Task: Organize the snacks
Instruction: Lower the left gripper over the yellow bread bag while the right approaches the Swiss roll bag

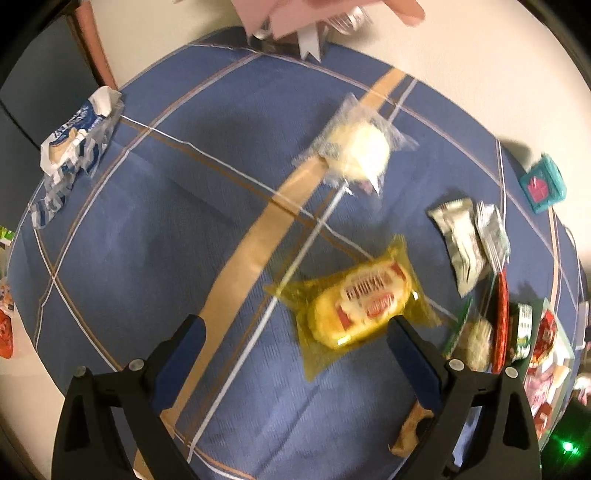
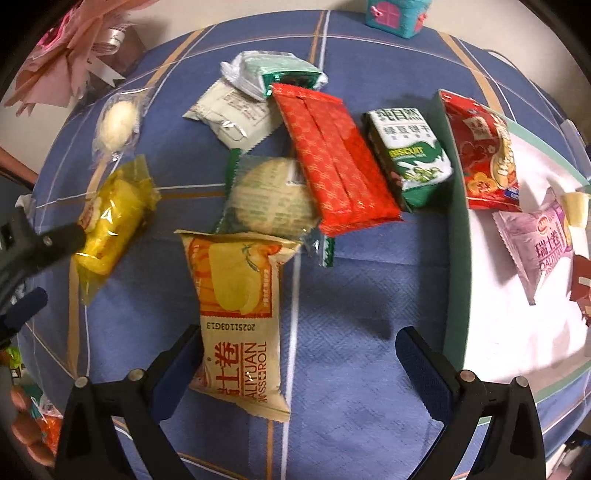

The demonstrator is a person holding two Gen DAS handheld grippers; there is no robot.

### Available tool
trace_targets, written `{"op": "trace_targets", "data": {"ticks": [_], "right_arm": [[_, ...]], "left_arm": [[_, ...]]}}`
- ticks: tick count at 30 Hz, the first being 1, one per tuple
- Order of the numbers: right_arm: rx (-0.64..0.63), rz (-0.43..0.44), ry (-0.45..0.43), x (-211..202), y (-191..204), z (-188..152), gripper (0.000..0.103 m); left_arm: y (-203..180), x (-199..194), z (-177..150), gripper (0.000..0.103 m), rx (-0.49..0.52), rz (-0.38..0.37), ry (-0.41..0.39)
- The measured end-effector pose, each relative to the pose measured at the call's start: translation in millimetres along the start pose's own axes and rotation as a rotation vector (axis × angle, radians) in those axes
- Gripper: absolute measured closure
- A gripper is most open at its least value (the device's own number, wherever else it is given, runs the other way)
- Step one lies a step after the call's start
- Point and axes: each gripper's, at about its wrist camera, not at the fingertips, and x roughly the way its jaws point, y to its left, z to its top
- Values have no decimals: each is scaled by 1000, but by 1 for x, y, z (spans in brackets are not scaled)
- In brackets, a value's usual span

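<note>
My left gripper [image 1: 295,328] is open and empty above the blue cloth, its right finger beside a yellow wrapped cake [image 1: 360,308], which also shows in the right wrist view [image 2: 107,221]. A clear-wrapped white bun [image 1: 360,151] lies further off. My right gripper [image 2: 299,339] is open and empty, its left finger next to a tan Swiss roll pack [image 2: 236,317]. Beyond lie a round green-wrapped cake [image 2: 271,197], a red packet [image 2: 332,155], a green biscuit box [image 2: 410,155] and a white packet [image 2: 229,110]. A green-rimmed tray [image 2: 458,258] at right holds a red packet [image 2: 484,147] and a pink pack [image 2: 535,247].
A blue-white wrapper [image 1: 74,144] lies at the table's left edge. A teal toy house [image 2: 397,14] stands at the far edge, also in the left wrist view [image 1: 543,184]. Pink wrapping and ribbon [image 2: 74,48] sit at the far left. The left gripper's body [image 2: 33,251] shows at left.
</note>
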Motion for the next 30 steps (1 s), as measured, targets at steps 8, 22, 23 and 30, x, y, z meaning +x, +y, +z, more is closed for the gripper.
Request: {"op": "trace_targets", "data": {"ticks": [8, 22, 23, 30], "right_arm": [[5, -4, 4, 1, -21, -1, 0], [-21, -40, 7, -5, -20, -1, 0], [-19, -42, 7, -6, -20, -2, 0], [-17, -56, 8, -9, -21, -5, 0]], "left_arm": [[27, -3, 14, 5, -107, 30, -78], [17, 13, -6, 5, -149, 61, -27], [15, 13, -8, 5, -136, 61, -13], [9, 14, -16, 5, -122, -6, 60]]}}
